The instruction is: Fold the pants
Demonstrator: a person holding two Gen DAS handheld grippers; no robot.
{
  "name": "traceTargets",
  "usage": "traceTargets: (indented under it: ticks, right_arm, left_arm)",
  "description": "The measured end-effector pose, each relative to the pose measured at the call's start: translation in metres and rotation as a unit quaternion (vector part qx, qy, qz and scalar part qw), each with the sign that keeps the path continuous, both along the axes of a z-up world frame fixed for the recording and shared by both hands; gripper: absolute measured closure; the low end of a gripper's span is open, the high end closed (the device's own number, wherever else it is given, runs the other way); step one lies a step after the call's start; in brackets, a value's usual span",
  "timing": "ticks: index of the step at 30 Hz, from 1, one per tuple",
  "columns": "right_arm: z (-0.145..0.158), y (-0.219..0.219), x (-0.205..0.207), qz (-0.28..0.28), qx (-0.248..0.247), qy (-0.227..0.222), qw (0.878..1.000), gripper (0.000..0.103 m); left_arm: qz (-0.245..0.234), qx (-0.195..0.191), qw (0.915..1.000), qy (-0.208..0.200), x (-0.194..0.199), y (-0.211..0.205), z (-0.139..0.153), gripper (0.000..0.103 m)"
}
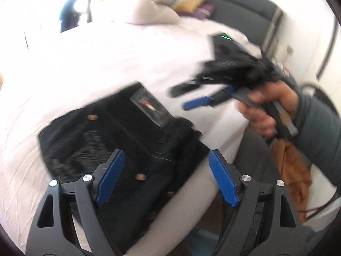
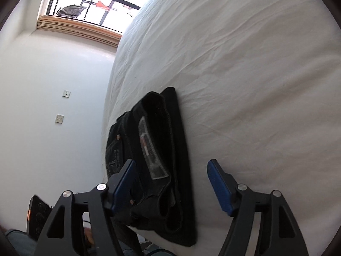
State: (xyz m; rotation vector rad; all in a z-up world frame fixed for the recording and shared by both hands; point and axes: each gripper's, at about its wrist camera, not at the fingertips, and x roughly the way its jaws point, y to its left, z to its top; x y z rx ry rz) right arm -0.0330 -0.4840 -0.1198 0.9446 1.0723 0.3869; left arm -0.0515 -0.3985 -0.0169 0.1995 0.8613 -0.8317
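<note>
In the left wrist view, the left gripper hangs with its jaws spread wide and nothing between them. Past the left blue pad and across the gap lie the folded black jeans, a compact stack on the white bed sheet close to the mattress edge. A clear size sticker sits on the top layer beyond the jaws, and copper rivets show on the denim. Far ahead of the jaws a grey pillow rests at the head of the bed, with a yellow cushion behind it. To the right of the right pad, the right gripper is held above the sheet in the person's right hand; it is motion-blurred, its two fingers parted with nothing between them. Below that hand, brown fabric hangs beside the bed.

In the right wrist view, a white wall with two wall sockets lies left of the jaws, under a barred window. The right gripper is released, jaws wide apart. The jeans lie between and just beyond the pads, nearer the left one, untouched, at the sheet's edge. The sheet fills everything right of the jaws.
</note>
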Motion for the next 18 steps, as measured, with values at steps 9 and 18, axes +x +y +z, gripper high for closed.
traceTargets:
  ticks: [9,18]
  right_arm:
    - [-0.023,0.069,0.01,0.119,0.049,0.03,0.991,0.031]
    - [-0.013,0.042,-0.024,0.091,0.054,0.015,0.994,0.052]
  left_arm:
    - [0.076,-0.066,0.9876,0.12,0.067,0.054,-0.053,0.022]
    - [0.082,-0.106,0.9836,0.121,0.077,0.078,-0.052,0.023]
